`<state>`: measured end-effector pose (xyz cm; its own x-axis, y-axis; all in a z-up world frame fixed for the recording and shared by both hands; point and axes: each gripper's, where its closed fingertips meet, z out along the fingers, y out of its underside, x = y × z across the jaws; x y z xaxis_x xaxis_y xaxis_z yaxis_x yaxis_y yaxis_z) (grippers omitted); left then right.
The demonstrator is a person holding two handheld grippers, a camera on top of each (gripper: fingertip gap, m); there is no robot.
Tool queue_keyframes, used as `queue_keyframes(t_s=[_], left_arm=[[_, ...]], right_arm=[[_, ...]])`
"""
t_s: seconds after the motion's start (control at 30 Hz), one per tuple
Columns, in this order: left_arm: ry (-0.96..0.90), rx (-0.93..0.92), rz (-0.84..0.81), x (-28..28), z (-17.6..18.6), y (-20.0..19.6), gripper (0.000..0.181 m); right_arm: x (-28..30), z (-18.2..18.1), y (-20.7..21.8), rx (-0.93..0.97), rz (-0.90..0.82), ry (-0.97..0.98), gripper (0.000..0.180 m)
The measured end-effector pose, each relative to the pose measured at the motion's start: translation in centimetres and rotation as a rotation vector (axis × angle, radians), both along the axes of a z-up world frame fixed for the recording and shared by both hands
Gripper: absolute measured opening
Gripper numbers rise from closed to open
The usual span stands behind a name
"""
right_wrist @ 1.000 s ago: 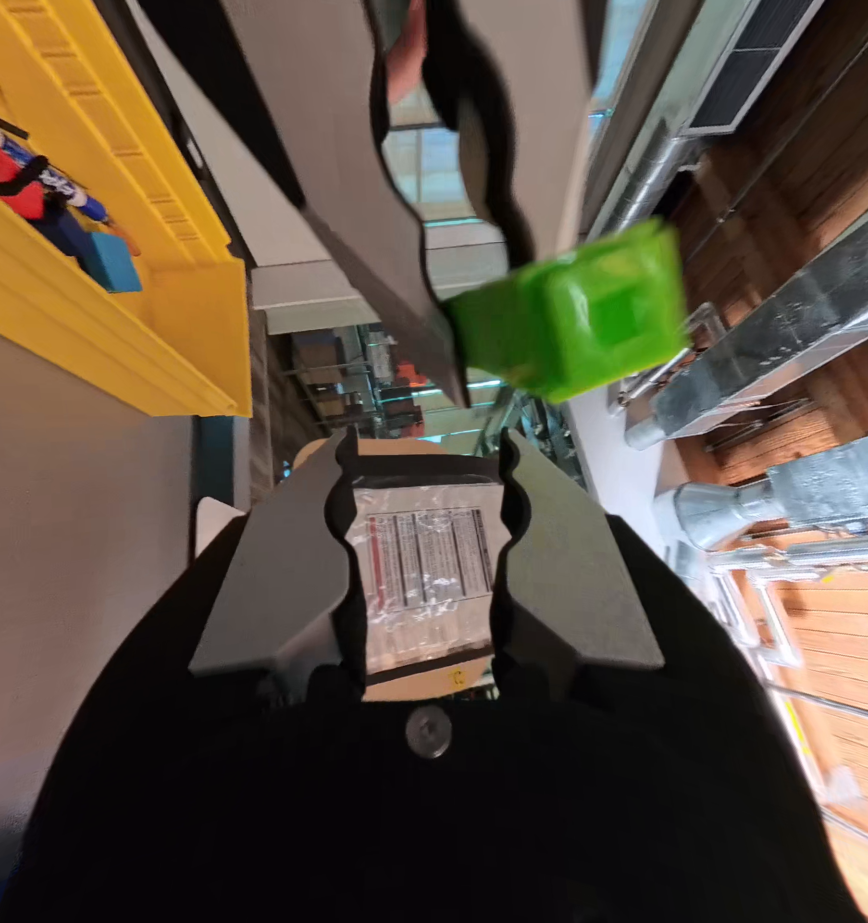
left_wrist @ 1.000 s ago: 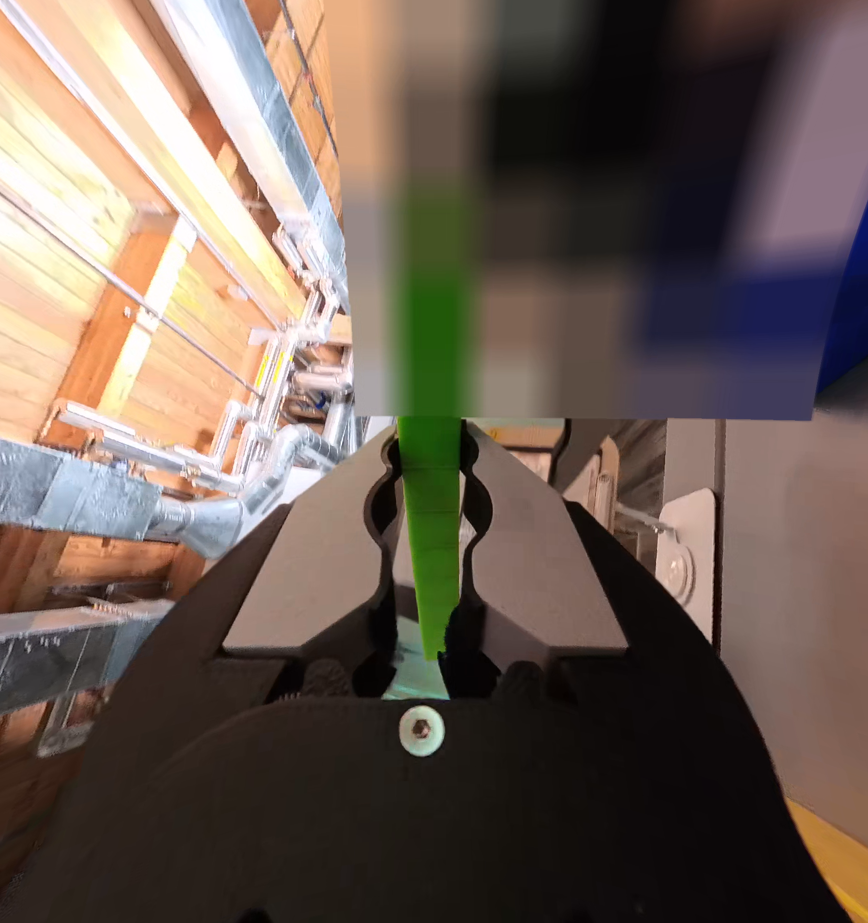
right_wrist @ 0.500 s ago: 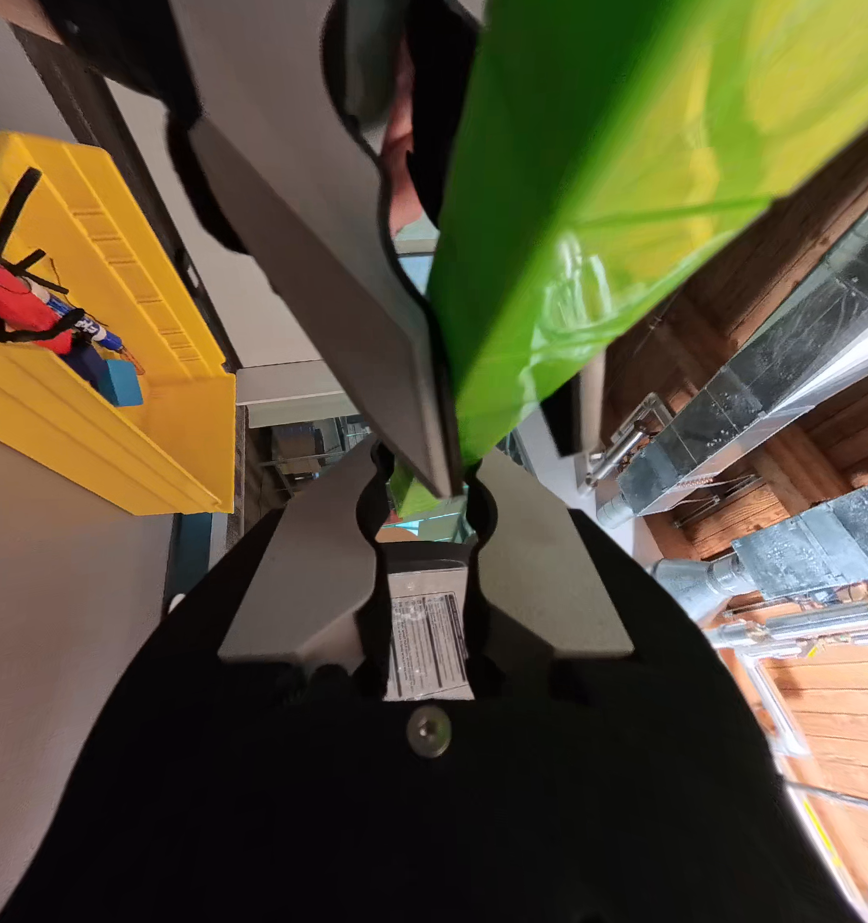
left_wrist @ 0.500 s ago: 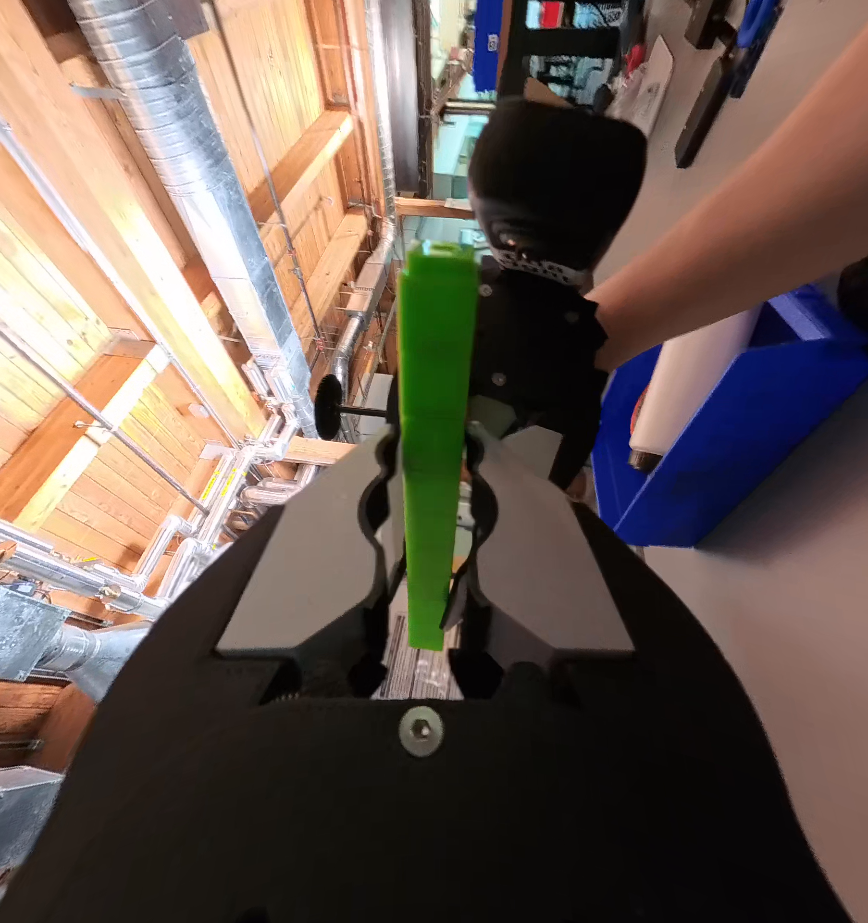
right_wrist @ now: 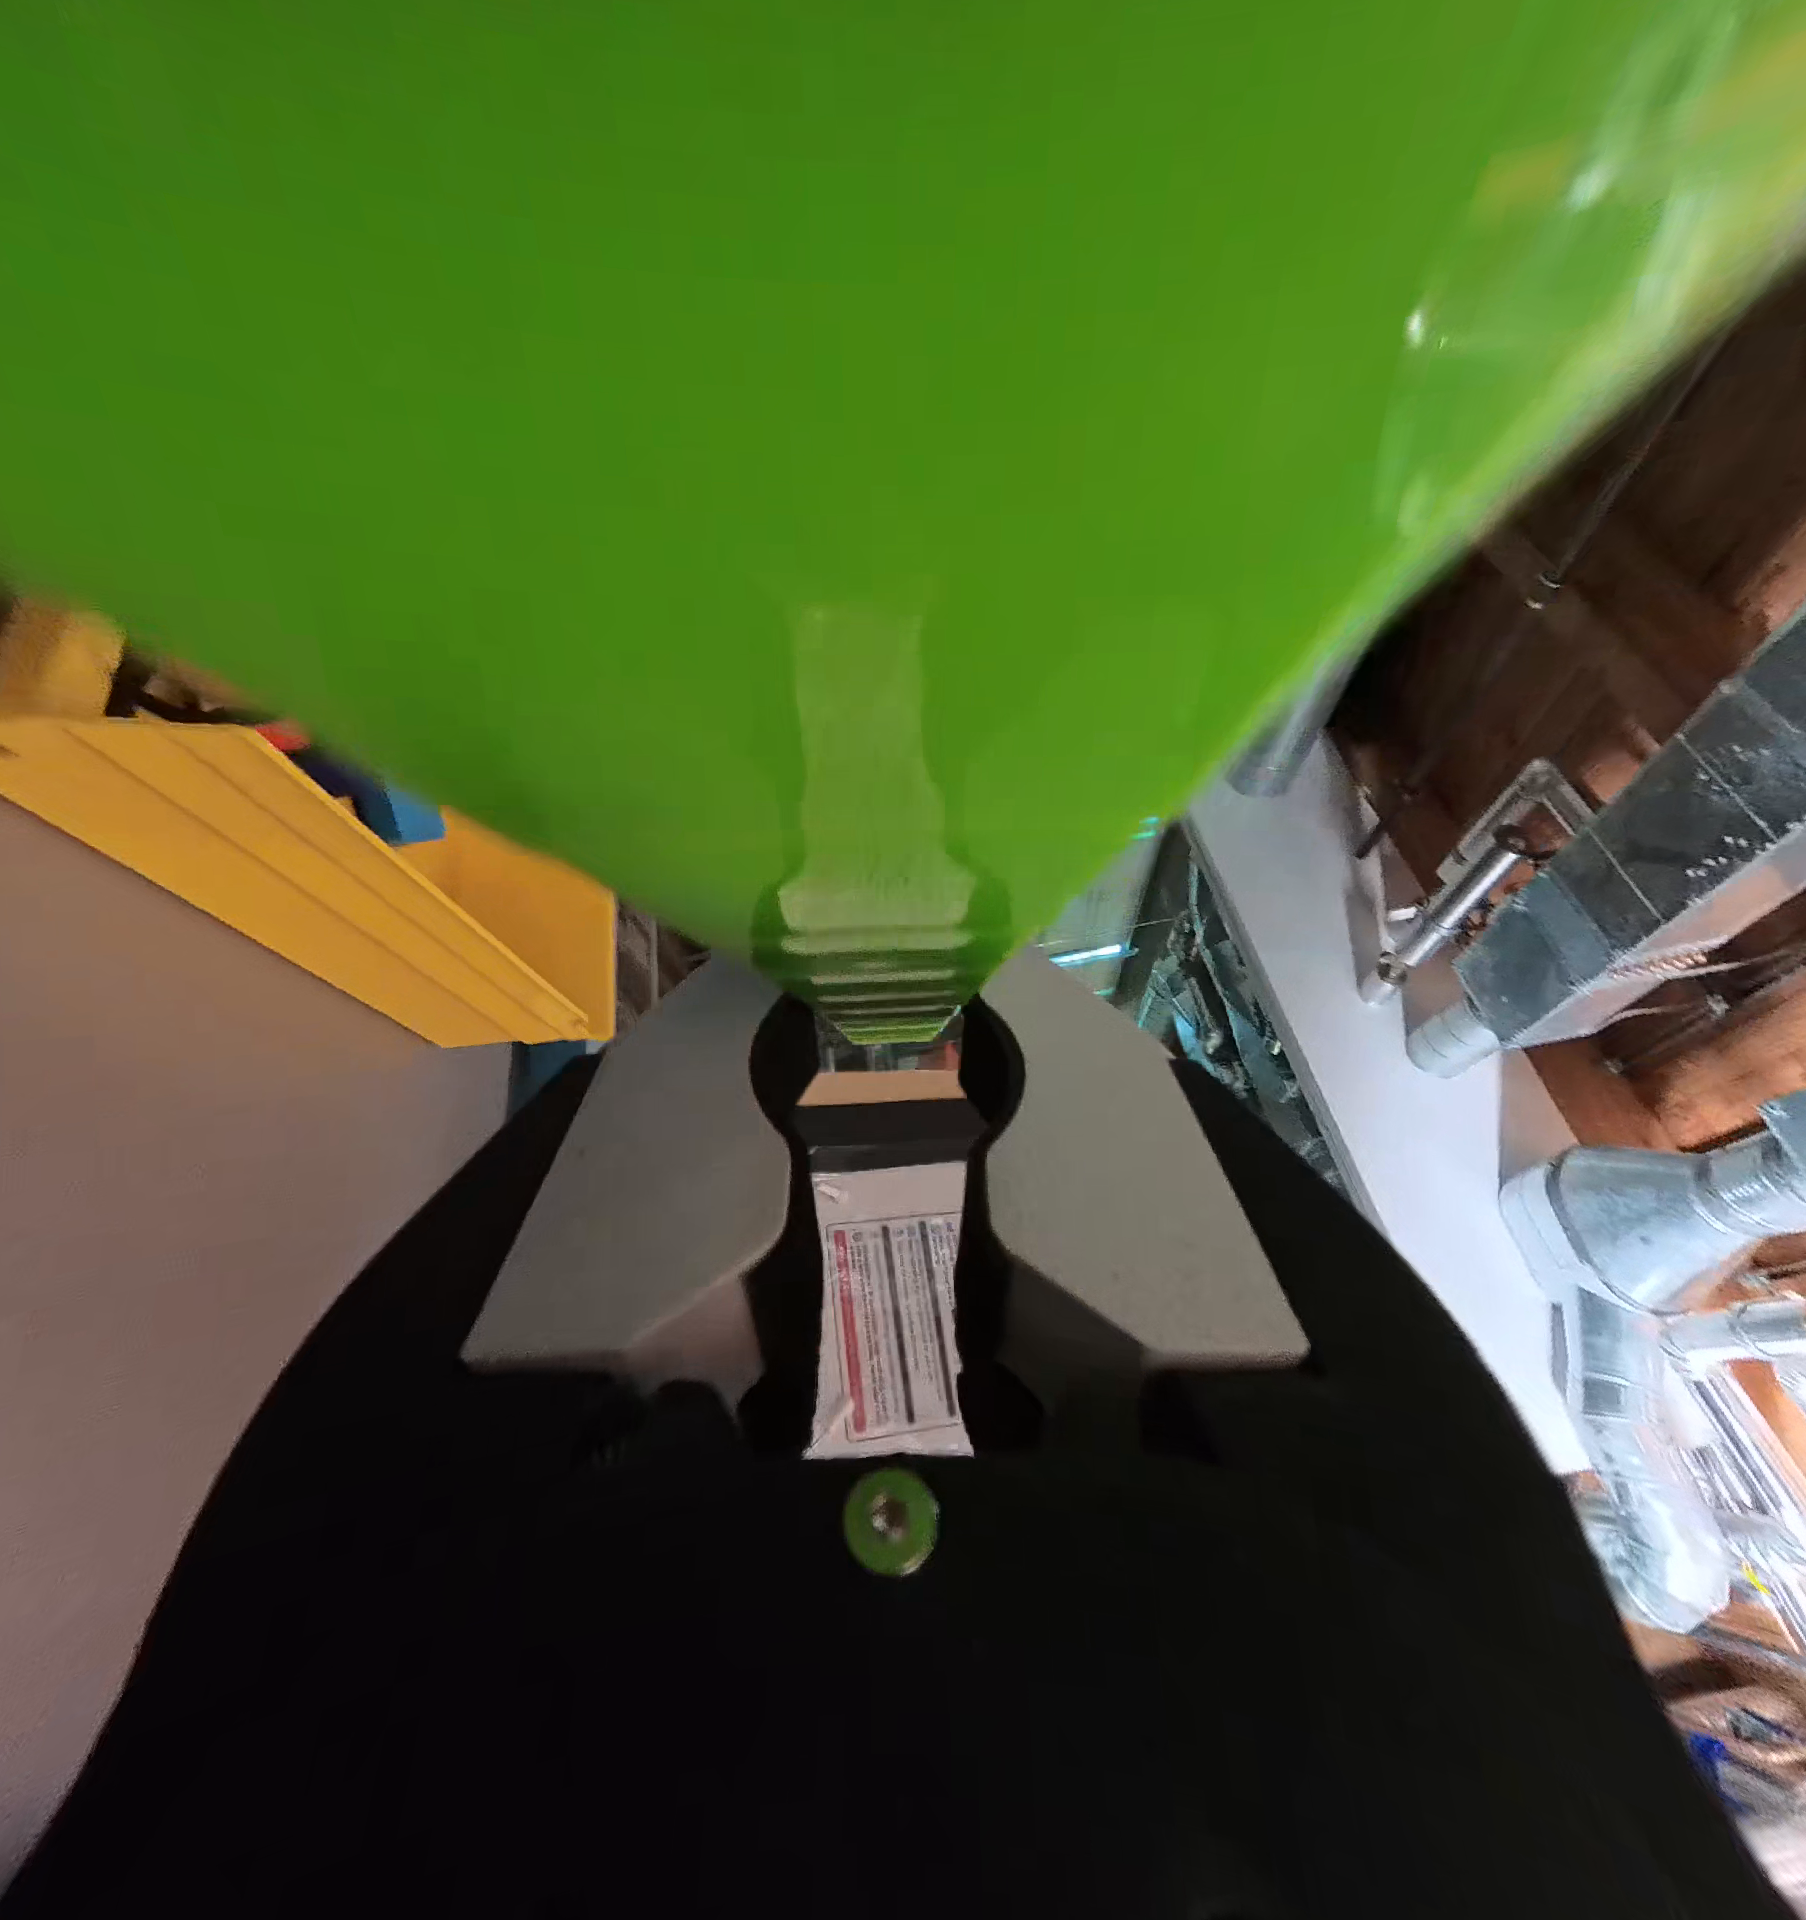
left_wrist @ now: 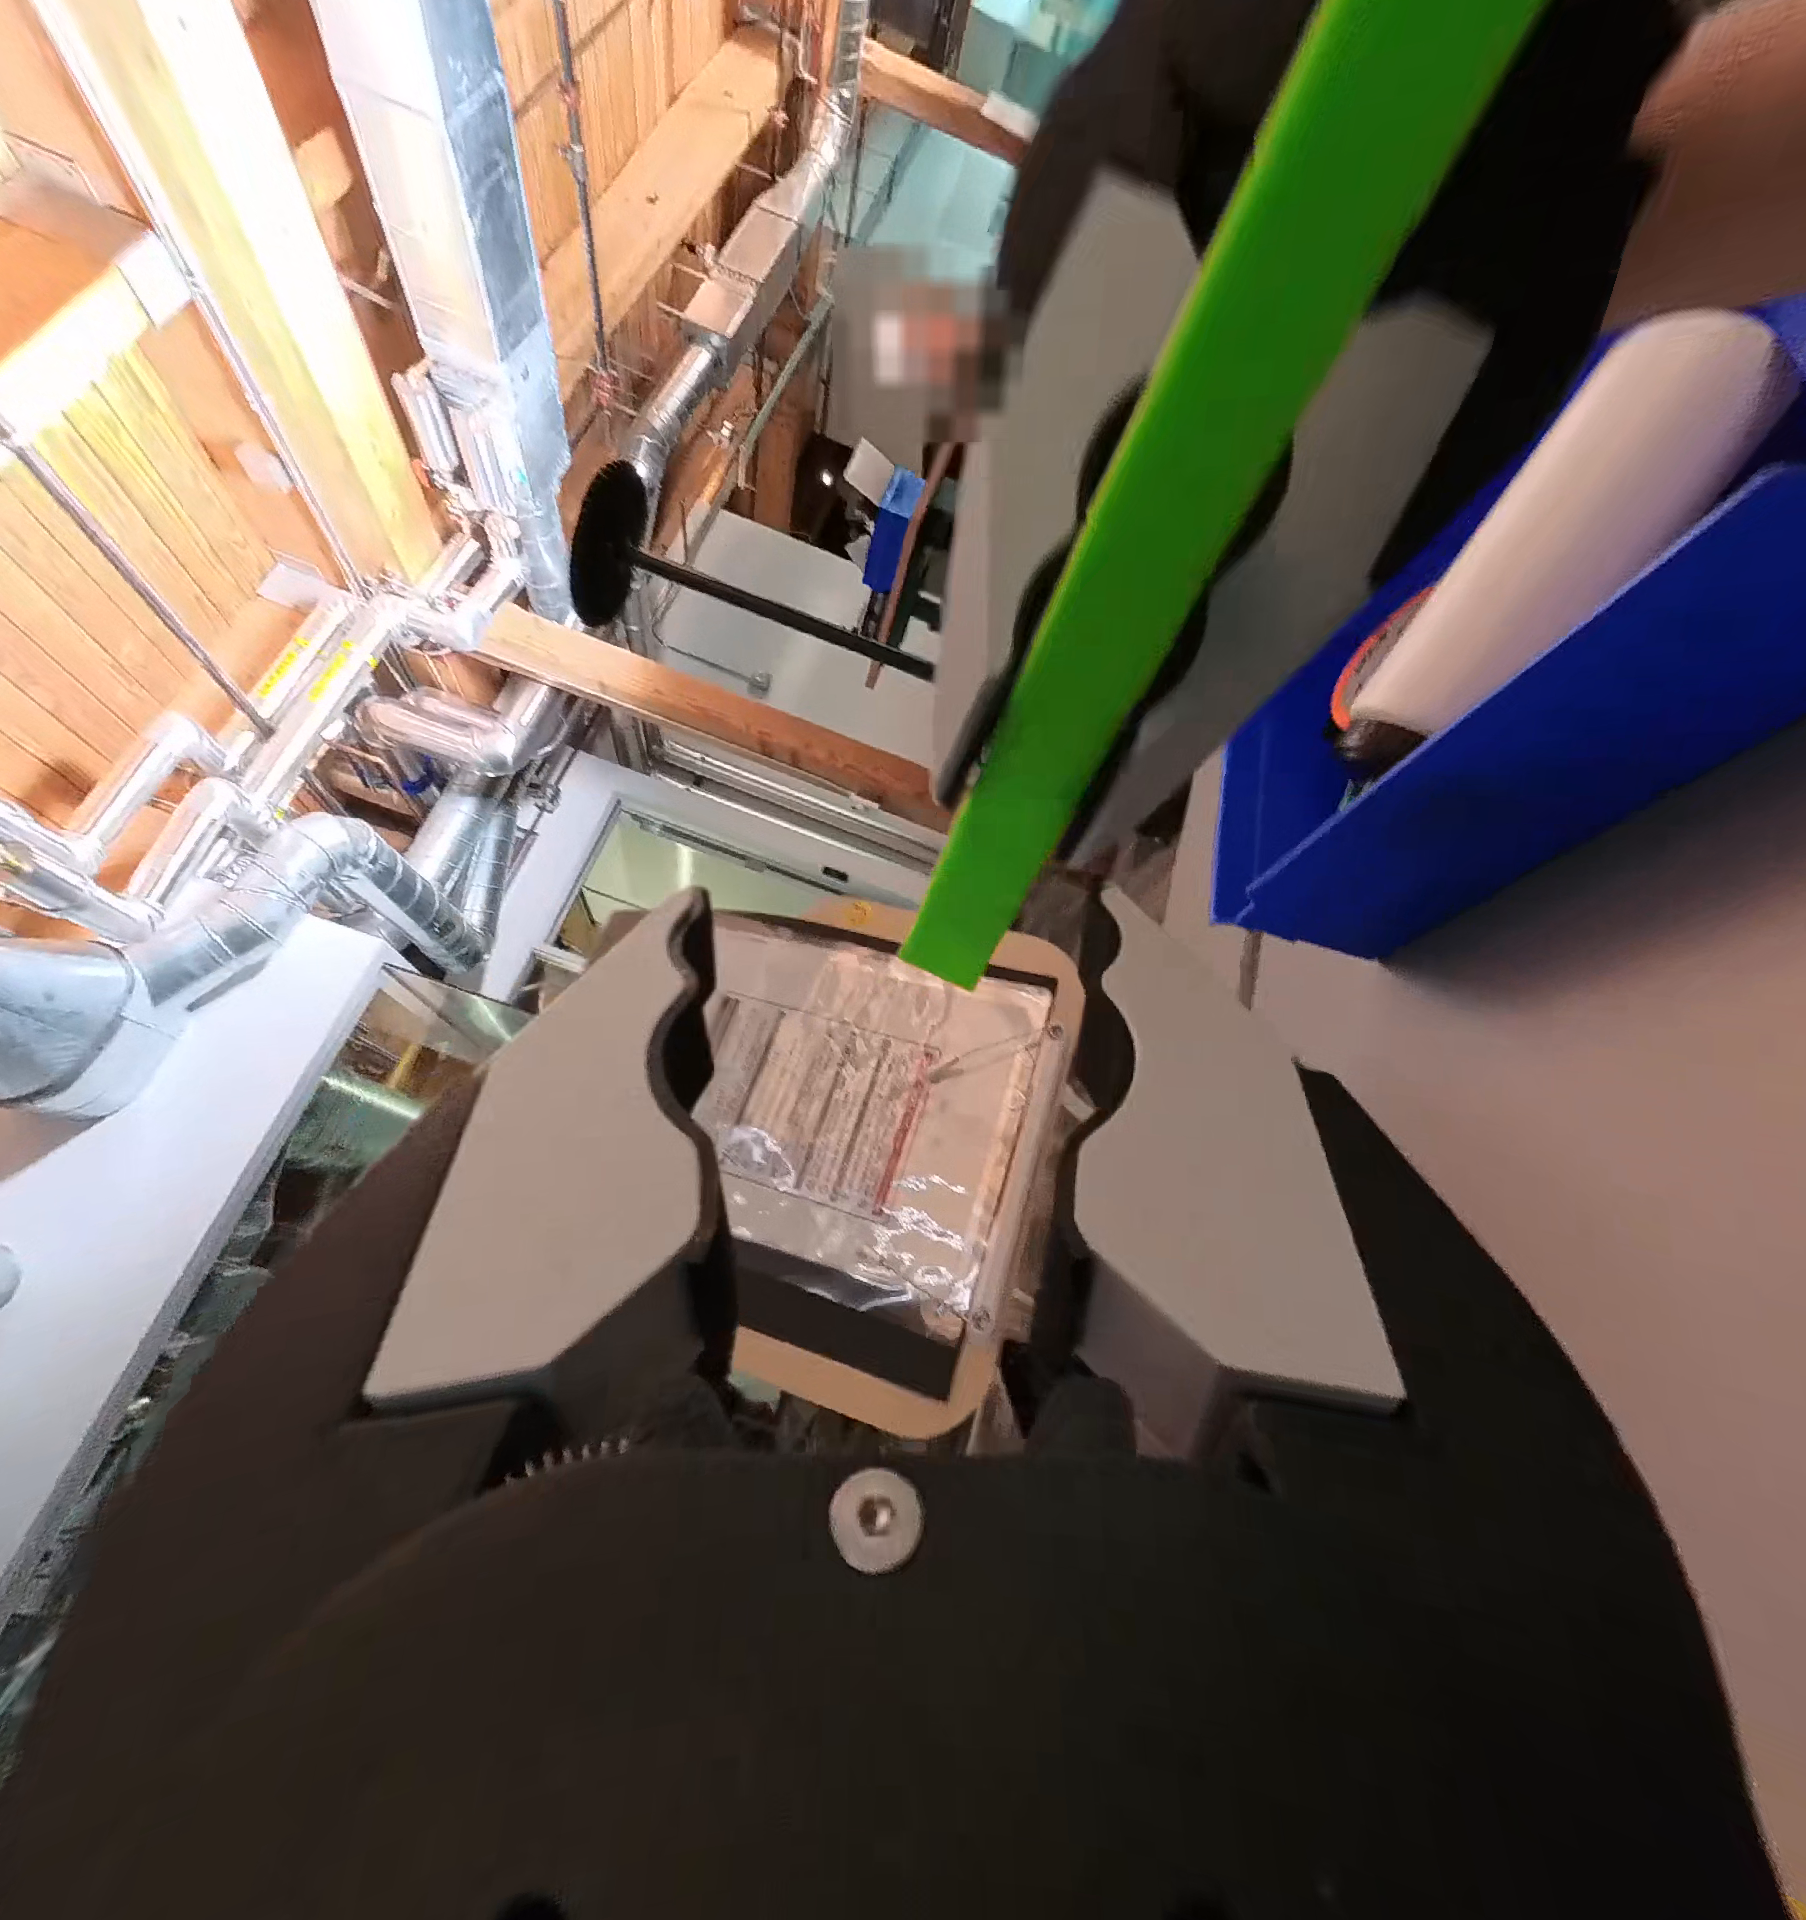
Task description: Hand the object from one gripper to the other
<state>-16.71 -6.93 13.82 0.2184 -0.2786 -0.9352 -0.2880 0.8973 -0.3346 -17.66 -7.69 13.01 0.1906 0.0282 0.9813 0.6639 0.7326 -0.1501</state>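
A long bright green block (left_wrist: 1169,488) slants from the top right of the left wrist view down toward my left gripper (left_wrist: 899,935). The left gripper is wide open and its pads stand clear of the block's lower end. The right gripper (left_wrist: 1034,790) shows farther off in that view, its grey fingers (left_wrist: 1075,395) clamped on both sides of the block. In the right wrist view the green block (right_wrist: 774,364) fills the upper half, and its near end sits pinched between the tips of my right gripper (right_wrist: 883,997).
A blue bin (left_wrist: 1605,748) holding a white roll (left_wrist: 1605,499) sits at the right of the left wrist view. A yellow bin (right_wrist: 307,862) with small items is at the left of the right wrist view. Metal ducts (left_wrist: 286,914) and wooden beams lie behind. Both grippers' tips are close together, under 4 cm apart.
My left gripper opened wide and let go of the green block. My right gripper closed on the block's far end and now carries it alone, and the block has drawn out of the left jaws.
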Motion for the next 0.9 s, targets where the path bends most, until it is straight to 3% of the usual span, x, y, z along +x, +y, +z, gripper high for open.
queue_keyframes(t_s=[0.17,0.3,0.37,0.4,0.53,0.67,0.9], left_arm=[[0.091,0.038,0.061,1.3,-2.4,1.5,0.062],[0.100,0.131,0.066,2.1,-2.6,0.7,0.044],[0.081,0.204,0.062,2.2,-2.4,0.4,0.022],[0.077,0.222,0.060,2.3,-2.5,0.4,0.022],[0.065,0.137,0.033,2.3,-2.4,0.7,0.021],[0.004,0.043,-0.010,1.4,-1.4,0.9,0.020],[-0.020,-0.209,-0.041,-0.3,-1.0,2.9,0.020]], right_arm=[[-1.0,-0.4,-1.3,-0.024,0.002,-0.076,0.020],[-1.6,-0.5,-2.3,-0.064,0.051,-0.079,0.020],[-1.8,-0.6,-2.5,-0.071,0.065,-0.080,0.020],[-1.8,-0.7,-2.5,-0.068,0.065,-0.084,0.019],[-1.8,-0.4,-2.1,-0.006,0.049,-0.078,0.024],[-1.1,0.0,-1.1,0.012,0.021,-0.039,0.045],[1.2,-0.1,1.3,-0.110,0.038,0.089,0.043]])
